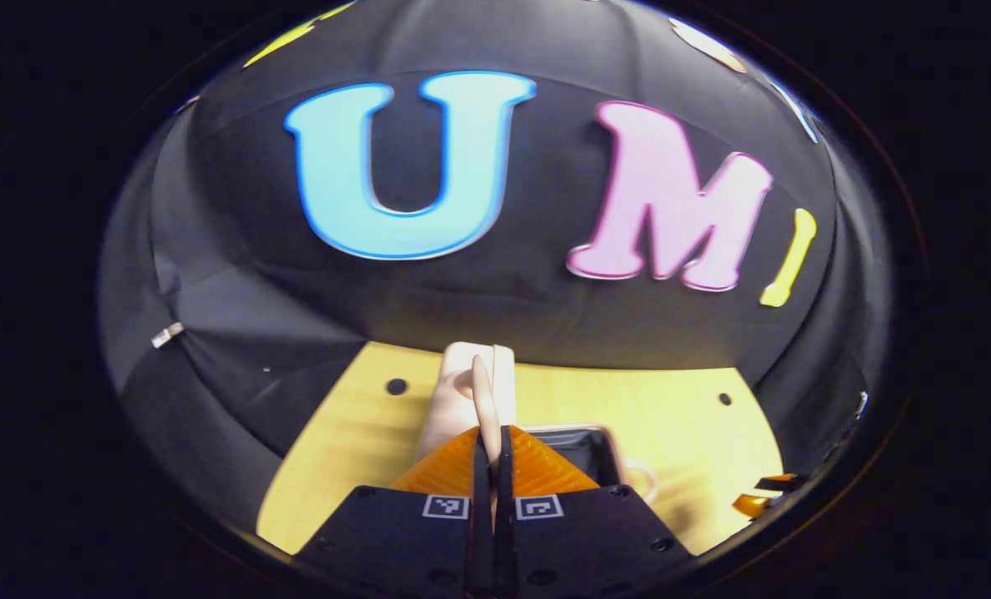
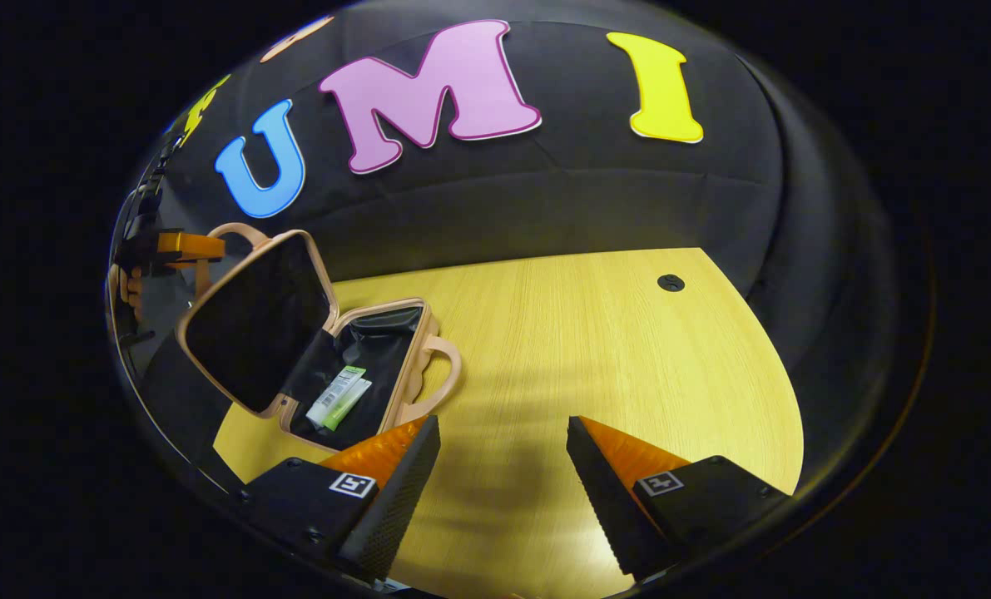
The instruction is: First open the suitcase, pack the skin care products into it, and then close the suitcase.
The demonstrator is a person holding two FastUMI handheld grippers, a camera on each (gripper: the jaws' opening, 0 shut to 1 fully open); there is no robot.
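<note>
While the left tongs pinch the raised lid of the small peach hard-shell suitcase on the wooden counter, green-and-white skin-care tubes lie inside; a slip could slam it. Right tongs hang apart.

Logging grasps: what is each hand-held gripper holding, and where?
Left hand-held gripper pinches the suitcase lid at its top edge. Right hand-held gripper holds nothing.

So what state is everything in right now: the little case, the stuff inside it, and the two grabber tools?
suitcase: open, lid raised.
skin care tube: lying inside the suitcase.
left gripper: shut on the lid's edge, holding it up.
right gripper: open, holding nothing, above the table.
</note>
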